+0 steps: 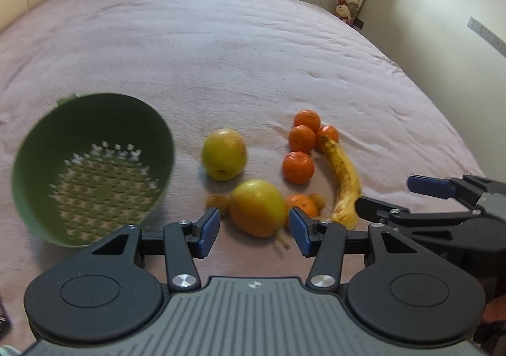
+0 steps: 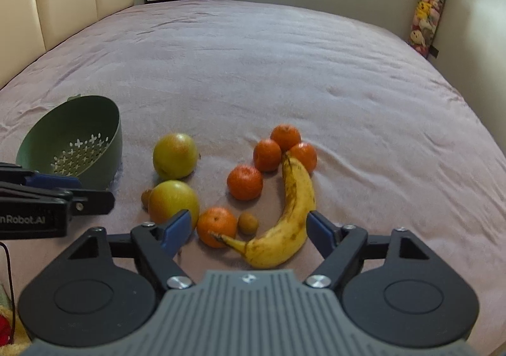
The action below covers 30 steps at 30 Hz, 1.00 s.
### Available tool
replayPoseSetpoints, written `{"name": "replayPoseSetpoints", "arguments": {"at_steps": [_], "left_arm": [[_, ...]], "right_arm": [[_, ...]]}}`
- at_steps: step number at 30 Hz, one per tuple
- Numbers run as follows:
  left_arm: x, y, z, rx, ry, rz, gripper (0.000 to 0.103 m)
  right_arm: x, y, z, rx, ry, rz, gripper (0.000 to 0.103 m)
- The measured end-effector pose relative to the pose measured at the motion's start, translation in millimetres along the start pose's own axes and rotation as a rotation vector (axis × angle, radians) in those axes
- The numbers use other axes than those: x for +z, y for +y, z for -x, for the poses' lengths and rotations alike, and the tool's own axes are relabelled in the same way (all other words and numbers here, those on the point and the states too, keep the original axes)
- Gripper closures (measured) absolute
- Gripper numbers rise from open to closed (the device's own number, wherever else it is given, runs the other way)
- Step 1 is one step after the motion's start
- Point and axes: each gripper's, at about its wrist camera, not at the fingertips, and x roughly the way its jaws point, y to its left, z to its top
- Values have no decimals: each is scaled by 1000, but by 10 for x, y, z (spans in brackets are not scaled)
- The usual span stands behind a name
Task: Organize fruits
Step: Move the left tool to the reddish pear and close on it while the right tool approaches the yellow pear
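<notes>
Zero fruit sits in the green colander (image 2: 74, 147) on the bed (image 2: 284, 71); beside it, left tool (image 1: 254, 227) half-wide straddles the near apple (image 1: 256, 212), right tool (image 2: 249, 227) half-wide brackets the banana (image 2: 289, 220), neither gripping yet.

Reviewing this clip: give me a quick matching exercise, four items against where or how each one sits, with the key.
Items
1. colander
2. banana
3. near apple
4. left gripper

Places or states
A. between the left gripper's open jaws
B. tilted on the bedspread, no fruit inside
C. curved, its tip against the tangerine cluster
D. open, gripping nothing

Pairs: 1-B, 2-C, 3-A, 4-D
</notes>
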Motion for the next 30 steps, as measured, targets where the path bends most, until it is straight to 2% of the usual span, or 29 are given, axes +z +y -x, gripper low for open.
{"name": "replayPoseSetpoints", "arguments": {"at_steps": [3, 6, 10, 13, 21, 30], "left_arm": [[52, -1, -154, -12, 17, 43, 40], [71, 5, -330, 1, 37, 67, 37], [69, 60, -580, 17, 94, 115, 35], [70, 99, -728, 14, 126, 150, 34], [70, 169, -979, -14, 184, 219, 32], [96, 156, -1153, -5, 203, 240, 27]], "right_arm": [[57, -10, -141, -22, 26, 41, 41], [61, -86, -306, -27, 54, 20, 50], [74, -176, -495, -51, 67, -10, 50], [116, -210, -609, -28, 65, -51, 50], [163, -196, -833, -6, 78, -64, 50], [142, -282, -873, -24, 67, -106, 50]]}}
